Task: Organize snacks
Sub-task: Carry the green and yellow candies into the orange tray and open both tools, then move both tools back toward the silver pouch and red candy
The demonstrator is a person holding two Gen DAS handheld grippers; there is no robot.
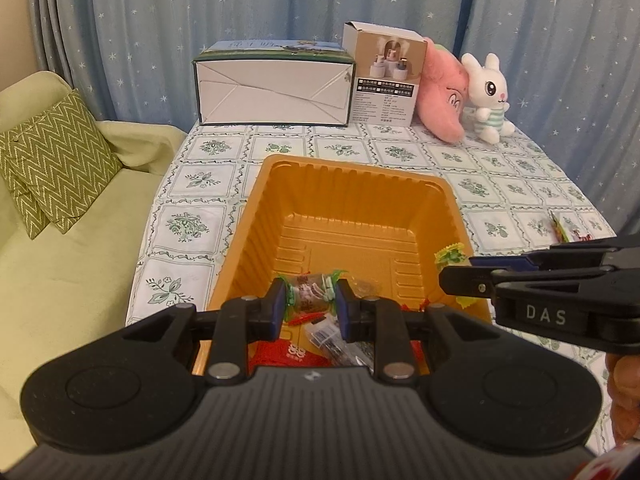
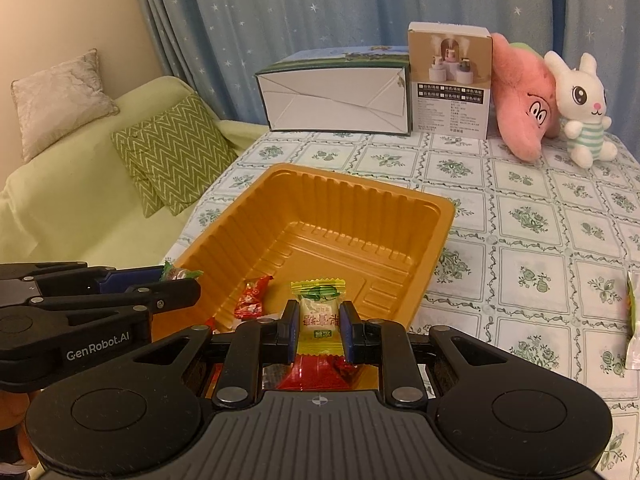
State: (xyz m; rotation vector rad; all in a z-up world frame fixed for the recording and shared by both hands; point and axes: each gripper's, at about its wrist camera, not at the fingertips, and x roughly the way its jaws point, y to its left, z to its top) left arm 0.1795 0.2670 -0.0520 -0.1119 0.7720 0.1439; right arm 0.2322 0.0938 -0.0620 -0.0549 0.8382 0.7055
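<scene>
An orange plastic tray (image 1: 352,170) (image 2: 360,182) sits on the flower-patterned tablecloth. My left gripper (image 1: 310,300) hangs over the tray's near end, shut on a candy with a brown middle and green twisted ends (image 1: 310,290). My right gripper (image 2: 319,320) is shut on a yellow-and-green wrapped candy (image 2: 319,310) above the same near end. Each gripper shows side-on in the other's view: the right gripper (image 1: 456,276) with its candy (image 1: 450,256), the left gripper (image 2: 180,282) with its green wrapper (image 2: 176,272). A red candy (image 2: 252,298) and several wrapped snacks (image 1: 296,354) lie in the tray.
At the back of the table stand a white-sided carton (image 1: 272,94), a small brown box (image 1: 386,76), a pink plush (image 1: 444,96) and a white rabbit plush (image 1: 488,98). A snack packet (image 2: 632,320) lies at the table's right. A green sofa with cushions (image 1: 52,160) is on the left.
</scene>
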